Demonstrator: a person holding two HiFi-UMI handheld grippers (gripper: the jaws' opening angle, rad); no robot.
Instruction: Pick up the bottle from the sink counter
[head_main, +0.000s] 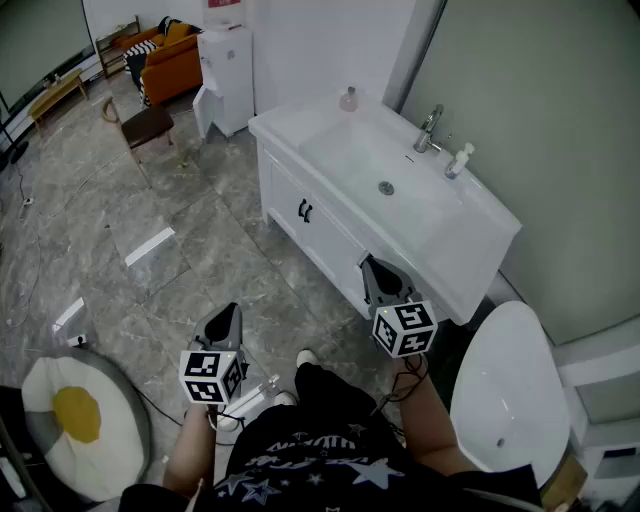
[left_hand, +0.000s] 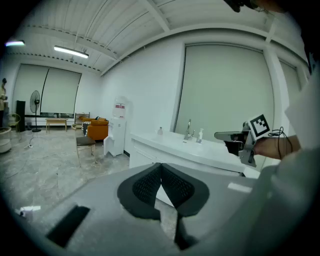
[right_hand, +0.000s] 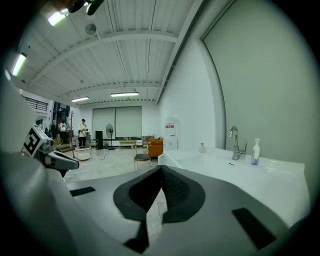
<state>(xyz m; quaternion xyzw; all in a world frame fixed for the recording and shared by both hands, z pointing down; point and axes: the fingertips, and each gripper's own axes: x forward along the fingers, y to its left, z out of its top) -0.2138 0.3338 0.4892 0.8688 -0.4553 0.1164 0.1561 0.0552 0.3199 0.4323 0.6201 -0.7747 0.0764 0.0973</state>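
Only the head view takes in the whole floor plan: the white sink counter (head_main: 470, 250) with its basin, a toilet (head_main: 505, 385) just beside its near end, an egg-shaped cushion (head_main: 75, 415) on the grey tiles, and the person's dark star-printed top, whose lettering is too small to read. It also shows both tools short of the counter, the left gripper (head_main: 232, 312) over the floor and the right gripper (head_main: 372, 266) in front of the cabinet, near its front edge. The right gripper view alone shows people (right_hand: 82, 131) standing far off by a fan (right_hand: 109, 132); the left gripper view alone shows the right tool from the side, level with the counter's near end. Each gripper view shows its own dark ribbed pads pressed tip to tip with nothing between them, so both tools are clenched and empty, touching nothing. Two bottles stand on the counter: a small bottle (head_main: 348, 99) at the far corner by the wall, and a pump bottle (head_main: 459, 160) just beside the faucet (head_main: 428, 130) behind the basin; in the right gripper view its lower part looks blue. Both are well apart from either tool, and which one the task means cannot be told. The water dispenser (right_hand: 171, 135) carries a red label, unreadable at this size; the cubes bear only black-and-white square markers.
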